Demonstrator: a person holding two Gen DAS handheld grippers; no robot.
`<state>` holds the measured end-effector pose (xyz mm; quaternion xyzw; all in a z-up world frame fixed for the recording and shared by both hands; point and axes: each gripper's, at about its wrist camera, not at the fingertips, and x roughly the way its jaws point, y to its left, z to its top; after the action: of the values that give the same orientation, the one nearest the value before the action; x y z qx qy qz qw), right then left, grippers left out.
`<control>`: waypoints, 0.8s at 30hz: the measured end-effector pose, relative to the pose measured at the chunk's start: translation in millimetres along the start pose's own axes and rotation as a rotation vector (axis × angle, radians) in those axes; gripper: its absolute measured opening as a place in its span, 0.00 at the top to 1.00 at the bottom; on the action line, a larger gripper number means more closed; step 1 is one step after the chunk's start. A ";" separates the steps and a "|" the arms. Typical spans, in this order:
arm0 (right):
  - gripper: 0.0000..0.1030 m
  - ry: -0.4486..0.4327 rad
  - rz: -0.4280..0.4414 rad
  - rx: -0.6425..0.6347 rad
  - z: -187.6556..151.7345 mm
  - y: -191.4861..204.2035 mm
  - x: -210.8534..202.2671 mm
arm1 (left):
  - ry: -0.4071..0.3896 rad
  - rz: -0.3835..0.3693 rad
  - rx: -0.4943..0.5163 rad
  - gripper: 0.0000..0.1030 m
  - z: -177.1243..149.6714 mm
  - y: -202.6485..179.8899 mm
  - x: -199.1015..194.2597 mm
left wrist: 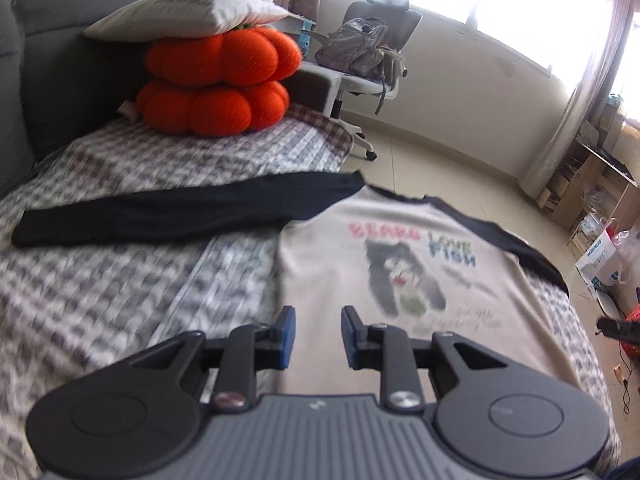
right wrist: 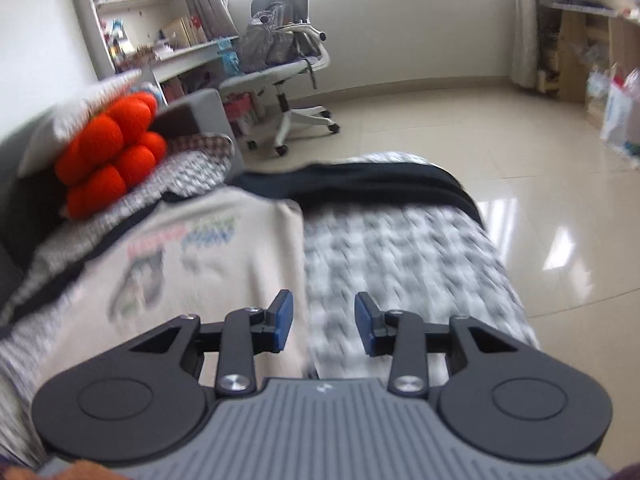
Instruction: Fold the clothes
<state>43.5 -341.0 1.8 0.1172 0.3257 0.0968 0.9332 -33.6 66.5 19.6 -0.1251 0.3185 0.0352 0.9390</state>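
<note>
1. Here the shirt [left wrist: 360, 280] lies face up on the checked bed cover [left wrist: 120, 280], cream body with a printed animal on the chest. One black sleeve [left wrist: 160, 212] is stretched straight out sideways toward the sofa back; the other black sleeve [right wrist: 380, 184] runs along the far edge of the bed near the floor.

2. The left gripper [left wrist: 318, 334] hangs just above the shirt's lower body, jaws parted with nothing between the blue pads. The right gripper [right wrist: 324, 326] sits over the shirt's side edge where cloth meets cover, jaws also spread and empty — neither touches the fabric, as far as the blurred views show.

3. By my reading the garment is laid flat and the folding itself has not begun; the step in hand is picking a first hold.

4. To do it well, each gripper should come down on an edge or seam rather than the middle of the body, so the pads catch a clean amount of cloth and not the cover beneath.

5. A sleeve folded inward first would probably keep the shape tidy — lift low and drag little, since the soft knit will likely wrinkle or pull the cover with it.

6. Farther out, orange pumpkin cushions [left wrist: 216, 80] under a pillow [left wrist: 188, 14] stand well apart from the shirt, and an office chair [right wrist: 288, 64] stands on the tiled floor.
</note>
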 end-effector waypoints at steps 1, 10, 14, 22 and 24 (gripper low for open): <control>0.63 0.008 0.021 0.015 11.5 -2.5 9.5 | 0.002 -0.013 0.003 0.73 7.0 -5.7 5.1; 0.63 0.209 0.106 0.225 51.6 -54.9 130.9 | 0.090 0.065 -0.106 0.60 52.2 -13.4 104.5; 0.62 0.176 0.082 0.123 58.5 -48.0 139.3 | 0.080 0.083 -0.079 0.53 54.1 -15.2 138.2; 0.51 0.079 0.041 0.098 78.5 -48.6 179.3 | 0.104 0.128 -0.035 0.48 64.3 -29.1 185.4; 0.53 0.054 0.000 0.087 81.7 -44.1 185.5 | 0.127 0.138 -0.027 0.48 61.1 -28.7 193.1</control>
<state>242.3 -348.1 -57.1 0.1551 0.3545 0.0854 0.9182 160.0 51.8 -44.7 -0.1175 0.3848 0.0963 0.9104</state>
